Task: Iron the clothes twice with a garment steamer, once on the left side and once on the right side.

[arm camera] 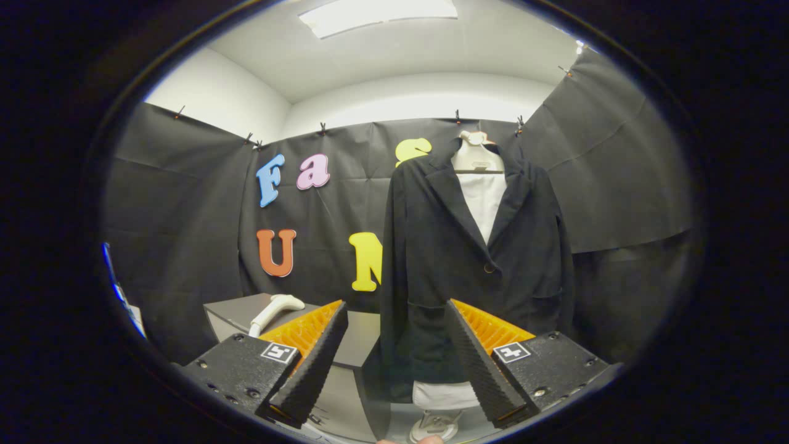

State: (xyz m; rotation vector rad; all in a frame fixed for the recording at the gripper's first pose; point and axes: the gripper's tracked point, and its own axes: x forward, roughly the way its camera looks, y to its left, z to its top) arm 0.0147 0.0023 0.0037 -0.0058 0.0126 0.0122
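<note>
Ahead, gripper fingers spread wide, holding nothing.
Dark jacket hangs on a mannequin beyond the fingers; pale steamer lies on a grey table left of the jacket, open room between.

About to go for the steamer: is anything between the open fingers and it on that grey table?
Nothing visible blocks it. The gripper is open and holds nothing. The white steamer lies on the grey table, beyond the left-hand finger, clear of the black jacket hanging to its right.
</note>
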